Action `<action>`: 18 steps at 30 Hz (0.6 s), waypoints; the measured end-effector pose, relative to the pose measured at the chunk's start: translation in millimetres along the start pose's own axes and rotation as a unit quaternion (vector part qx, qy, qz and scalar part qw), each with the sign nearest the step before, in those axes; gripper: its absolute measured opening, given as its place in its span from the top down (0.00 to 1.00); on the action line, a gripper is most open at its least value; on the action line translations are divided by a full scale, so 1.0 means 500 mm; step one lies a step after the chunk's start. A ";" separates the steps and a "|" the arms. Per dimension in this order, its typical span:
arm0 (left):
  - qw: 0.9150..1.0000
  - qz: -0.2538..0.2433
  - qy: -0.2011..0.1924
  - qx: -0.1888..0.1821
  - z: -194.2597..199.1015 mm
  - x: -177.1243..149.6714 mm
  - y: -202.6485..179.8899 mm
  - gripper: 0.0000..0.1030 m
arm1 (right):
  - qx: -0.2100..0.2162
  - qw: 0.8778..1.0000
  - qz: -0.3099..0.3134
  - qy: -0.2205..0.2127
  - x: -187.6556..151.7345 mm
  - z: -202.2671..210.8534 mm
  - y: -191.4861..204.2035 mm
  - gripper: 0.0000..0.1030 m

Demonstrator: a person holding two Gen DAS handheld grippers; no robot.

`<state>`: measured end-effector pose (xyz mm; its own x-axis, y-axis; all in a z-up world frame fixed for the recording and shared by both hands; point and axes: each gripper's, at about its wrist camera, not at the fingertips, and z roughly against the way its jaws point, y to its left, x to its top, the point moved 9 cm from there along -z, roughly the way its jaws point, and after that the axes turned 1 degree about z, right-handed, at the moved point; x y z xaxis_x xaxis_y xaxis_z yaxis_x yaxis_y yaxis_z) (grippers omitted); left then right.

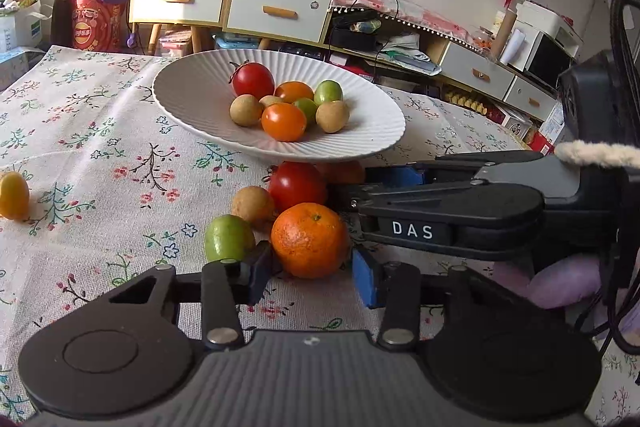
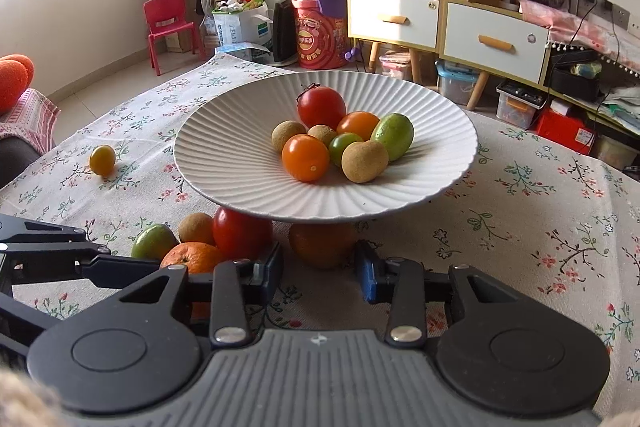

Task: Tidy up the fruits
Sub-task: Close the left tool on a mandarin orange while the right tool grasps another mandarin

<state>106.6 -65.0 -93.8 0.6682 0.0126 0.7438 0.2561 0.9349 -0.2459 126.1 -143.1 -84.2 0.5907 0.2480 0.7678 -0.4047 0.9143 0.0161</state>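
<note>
Left gripper [image 1: 312,277] jaws bracket the mandarin [image 1: 309,239] on the bench [image 1: 100,155], right gripper [image 2: 320,273] jaws flank the shaded orange fruit [image 2: 322,241] under the bowl [image 2: 224,163] rim, contact unconfirmed; seat pads squarely before lifting.

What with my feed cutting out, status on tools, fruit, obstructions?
Left tool straddling dimpled round orange mandarin, contact unclear. Right tool straddling shaded round orange fruit under rim of white ribbed plate, likewise. Glossy red tomato crowds both.
</note>
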 end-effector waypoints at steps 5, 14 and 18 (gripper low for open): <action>1.000 -0.009 0.008 -0.010 -0.001 0.004 0.000 0.63 | -0.002 1.000 -0.005 -0.002 -0.002 0.004 -0.002 0.72; 1.000 0.011 0.022 -0.017 0.019 -0.005 0.020 0.63 | -0.011 1.000 -0.017 0.011 -0.016 0.026 -0.006 0.90; 1.000 0.004 0.022 -0.017 0.027 -0.011 0.026 0.63 | -0.013 0.999 -0.030 0.000 -0.008 0.020 -0.004 0.66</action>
<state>97.0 -48.0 -92.8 0.7004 0.0036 0.7137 0.2730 0.9225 -0.2727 117.6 -149.2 -80.7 0.6136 0.1917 0.7660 -0.3495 0.9358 0.0458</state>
